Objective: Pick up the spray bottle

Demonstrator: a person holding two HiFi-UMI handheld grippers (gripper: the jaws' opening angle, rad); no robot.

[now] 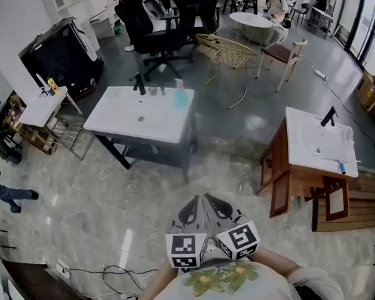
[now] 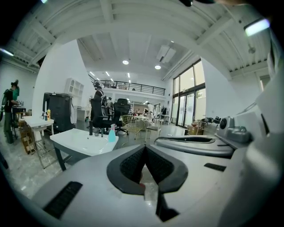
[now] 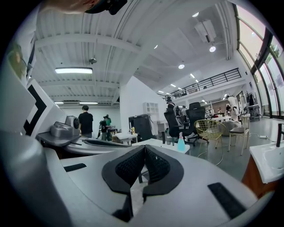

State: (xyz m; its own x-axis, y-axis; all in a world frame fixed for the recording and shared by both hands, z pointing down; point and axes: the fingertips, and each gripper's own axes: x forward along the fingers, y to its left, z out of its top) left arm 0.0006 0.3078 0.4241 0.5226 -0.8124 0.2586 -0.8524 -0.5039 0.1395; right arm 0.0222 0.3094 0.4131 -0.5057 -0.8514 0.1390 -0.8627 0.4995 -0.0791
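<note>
The small turquoise plastic spray bottle with a pale trigger head point(image 1: 180, 94) stands upright at the far right corner of the white washbasin tabletop on dark legs point(image 1: 154, 126), to the right of that tabletop's black tap point(image 1: 139, 86). Both tools are well short of the tabletop's near edge. The left hand-held gripper point(image 1: 192, 206) and the right hand-held gripper point(image 1: 215, 205) sit side by side, each with its ribbed black pads pressed together and nothing between them. Either one would have to spread its jaws before reaching in. The bottle looks light, with thin plastic walls that would probably give under a hard squeeze, and its smooth sides may slip. Being tall and narrow, it could topple from a sideways knock. How full it is cannot be made out, so its weight is a guess. The safest hold is probably across the round body just under the shoulder, or at the neck below the head, with the pads kept clear of the trigger so it does not spray.
</note>
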